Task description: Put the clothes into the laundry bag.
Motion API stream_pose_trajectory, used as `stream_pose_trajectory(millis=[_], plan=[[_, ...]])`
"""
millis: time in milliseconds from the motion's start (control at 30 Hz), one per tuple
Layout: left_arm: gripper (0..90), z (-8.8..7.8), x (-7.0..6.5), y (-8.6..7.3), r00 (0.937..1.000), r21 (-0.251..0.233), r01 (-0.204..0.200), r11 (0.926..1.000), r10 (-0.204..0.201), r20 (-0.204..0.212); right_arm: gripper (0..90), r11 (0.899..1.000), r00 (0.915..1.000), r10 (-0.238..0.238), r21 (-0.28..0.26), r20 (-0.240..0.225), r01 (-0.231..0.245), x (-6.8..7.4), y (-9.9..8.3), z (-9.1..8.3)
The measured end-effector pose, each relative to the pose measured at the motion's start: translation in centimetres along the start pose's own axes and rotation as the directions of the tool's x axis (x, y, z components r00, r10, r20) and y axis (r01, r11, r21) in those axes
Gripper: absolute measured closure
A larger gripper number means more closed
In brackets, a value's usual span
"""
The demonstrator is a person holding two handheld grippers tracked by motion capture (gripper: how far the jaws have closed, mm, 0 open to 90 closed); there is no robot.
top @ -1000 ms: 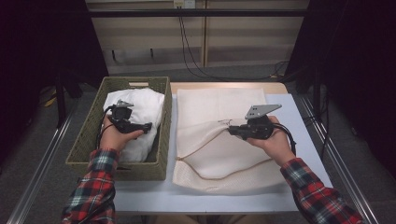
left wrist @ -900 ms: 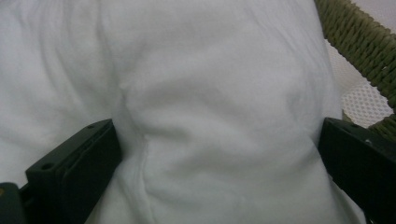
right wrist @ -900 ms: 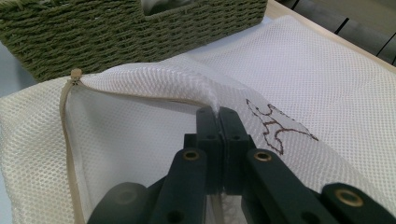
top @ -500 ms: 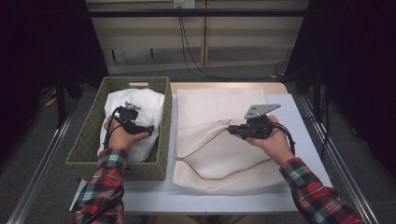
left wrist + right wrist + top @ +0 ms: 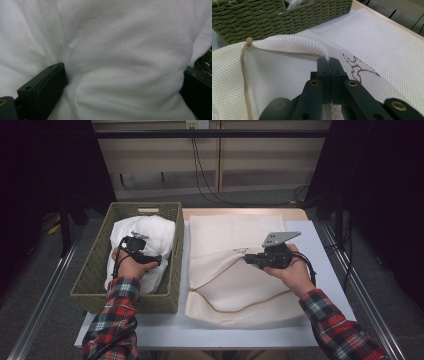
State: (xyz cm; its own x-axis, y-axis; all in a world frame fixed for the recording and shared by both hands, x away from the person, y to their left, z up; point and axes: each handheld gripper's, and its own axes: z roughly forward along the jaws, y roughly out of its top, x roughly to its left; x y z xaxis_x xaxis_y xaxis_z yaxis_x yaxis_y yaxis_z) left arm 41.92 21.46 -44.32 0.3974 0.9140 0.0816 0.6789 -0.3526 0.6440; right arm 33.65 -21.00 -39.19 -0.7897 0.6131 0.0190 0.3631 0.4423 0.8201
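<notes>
On a white table [image 5: 320, 245] a person in plaid sleeves is working two handheld grippers over a green woven basket [image 5: 95, 270] and a cream mesh laundry bag [image 5: 230, 285], which is lying flat just to the right of the basket, touching or nearly touching its wall. The left gripper [image 5: 134, 240] is reaching down into the basket, where a white garment [image 5: 160, 232] is lying bunched and filling most of the inside; in the left gripper view its two black jaws are standing wide apart with a thick fold of the white cloth [image 5: 120, 75] bulging between them and pressing against both pads, so they are grasping the garment rather than hanging free. The right gripper [image 5: 247, 257] is hovering over the middle of the laundry bag, its jaws clenched together on the bag's upper layer beside the zipper (the fabric is rising into a small tent at the tips). In the right gripper view the pinched mesh [image 5: 322, 50] is lifting away from the lower layer, the zipper pull [image 5: 249, 40] is sitting at the far end of the opened edge, and a brown embroidered mark [image 5: 355, 67] is lying just right of the jaws, with the basket wall [image 5: 262, 17] beyond.
</notes>
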Motion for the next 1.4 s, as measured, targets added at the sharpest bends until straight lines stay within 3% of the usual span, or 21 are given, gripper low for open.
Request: stream_pose_trajectory(millis=[33,67,467,767,1067,1200,1267,1400], plan=[[2.4,0.1,0.0,0.0,1.0,0.008,-0.005,1.0,0.005,0.006,89.0,1.0,1.0,-0.001,-0.001,0.0,0.001,0.0,0.0,0.0],[2.8,0.3,0.2,-0.2,0.9997,0.017,0.023,0.9996,-0.023,0.012,89.0,1.0,1.0,-0.001,-0.001,0.001,0.001,0.0,0.0,0.1],[8.8,1.2,0.4,-0.2,0.9969,0.079,0.044,0.9959,-0.049,0.061,89.0,1.0,0.9999,0.011,-0.002,-0.002,-0.011,-0.3,0.0,0.1],[17.7,1.1,0.6,0.2,0.9957,0.128,0.037,0.9911,-0.047,0.08,89.0,1.0,0.9998,0.02,-0.011,-0.003,-0.02,-0.7,0.1,0.2],[35.2,0.6,1.0,0.7,0.9942,0.159,0.026,0.9869,-0.042,0.099,89.0,0.999,0.999,0.045,-0.012,-0.004,-0.045,-1.4,0.4,0.5],[46.2,0.1,1.4,0.8,0.9899,0.158,0.064,0.9854,-0.083,0.115,89.0,0.998,0.9985,0.054,-0.01,-0.012,-0.054,-1.8,0.6,0.9],[49.5,-0.4,1.6,0.8,0.9861,0.145,0.106,0.9838,-0.123,0.112,89.0,0.998,0.9981,0.06,-0.009,-0.013,-0.06,-2.0,0.8,1.3],[52.7,-0.9,1.5,1.0,0.9857,0.14,0.118,0.9831,-0.133,0.104,89.0,0.998,0.9974,0.07,-0.005,-0.015,-0.07,-2.3,1.1,1.7]])
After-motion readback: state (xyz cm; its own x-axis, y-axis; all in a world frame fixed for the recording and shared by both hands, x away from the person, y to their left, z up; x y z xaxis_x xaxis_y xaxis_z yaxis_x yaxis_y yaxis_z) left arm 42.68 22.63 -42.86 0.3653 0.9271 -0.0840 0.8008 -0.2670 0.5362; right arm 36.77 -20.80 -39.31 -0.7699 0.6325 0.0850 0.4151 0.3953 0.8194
